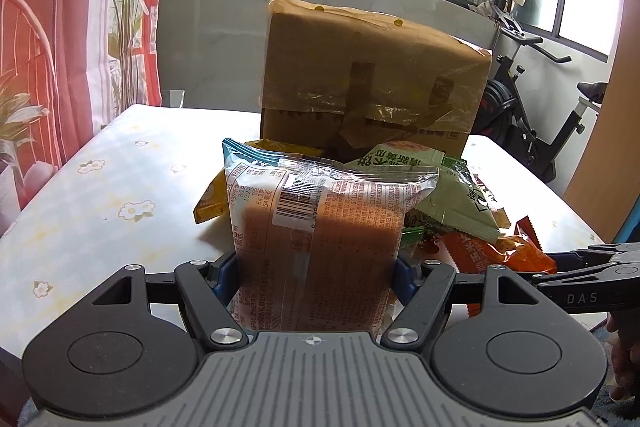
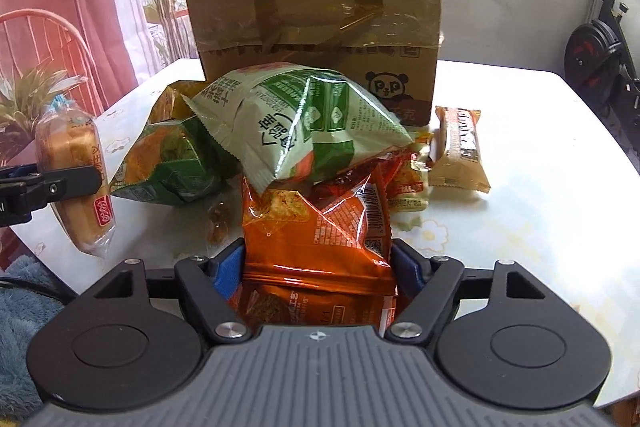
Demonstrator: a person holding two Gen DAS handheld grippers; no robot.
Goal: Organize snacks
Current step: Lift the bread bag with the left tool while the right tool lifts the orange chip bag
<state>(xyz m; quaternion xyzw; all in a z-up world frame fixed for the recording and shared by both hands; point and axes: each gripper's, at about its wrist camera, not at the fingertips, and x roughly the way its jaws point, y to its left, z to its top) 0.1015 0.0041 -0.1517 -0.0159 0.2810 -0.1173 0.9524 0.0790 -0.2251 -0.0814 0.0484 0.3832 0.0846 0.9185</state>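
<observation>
A taped cardboard box (image 2: 316, 23) stands on the counter (image 2: 540, 147) straight ahead of both tools, behind the heap of snacks. Just in front of the right tool (image 2: 318, 263) a pale green bag (image 2: 304, 123) lies on top of the heap, with a green-and-orange bag (image 2: 172, 163) to its left and a wrapped bar (image 2: 460, 151) off to the right. The right tool's blue pads sit against both sides of an orange snack packet (image 2: 320, 227). The left tool (image 1: 316, 271) is partly open, gripping a wrapped bread cake (image 1: 316, 227) upright between its pads, above the counter.
</observation>
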